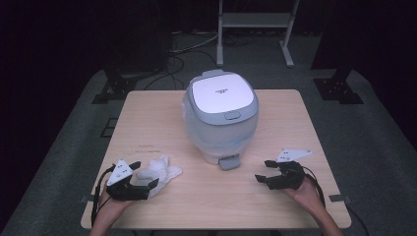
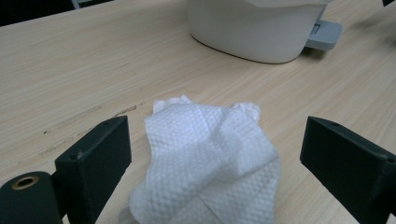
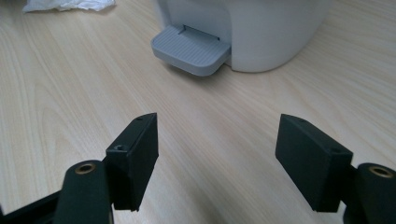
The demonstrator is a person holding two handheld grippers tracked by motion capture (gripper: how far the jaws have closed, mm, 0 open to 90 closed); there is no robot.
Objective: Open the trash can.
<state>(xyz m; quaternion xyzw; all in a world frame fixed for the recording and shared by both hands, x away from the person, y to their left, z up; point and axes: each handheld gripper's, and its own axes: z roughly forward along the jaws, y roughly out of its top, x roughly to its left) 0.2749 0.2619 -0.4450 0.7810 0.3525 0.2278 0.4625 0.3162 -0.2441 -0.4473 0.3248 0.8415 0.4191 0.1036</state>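
Observation:
A crumpled white paper towel (image 1: 164,167) lies on the wooden table (image 1: 147,118) at the front left. My left gripper (image 1: 145,174) is open around it. In the left gripper view the towel (image 2: 205,140) sits between the two black jaws, with gaps on both sides. A white pedal bin (image 1: 221,115) with a grey-rimmed, closed lid stands at the table's centre, its grey pedal (image 1: 229,162) facing me. My right gripper (image 1: 264,171) rests open at the front right with nothing in it. In the right gripper view it (image 3: 217,158) points at the pedal (image 3: 191,49).
Behind the table stand a pale metal frame (image 1: 255,24) and dark stand feet (image 1: 339,91), with cables (image 1: 182,49) on the grey floor. Bare wood lies between the two grippers in front of the bin.

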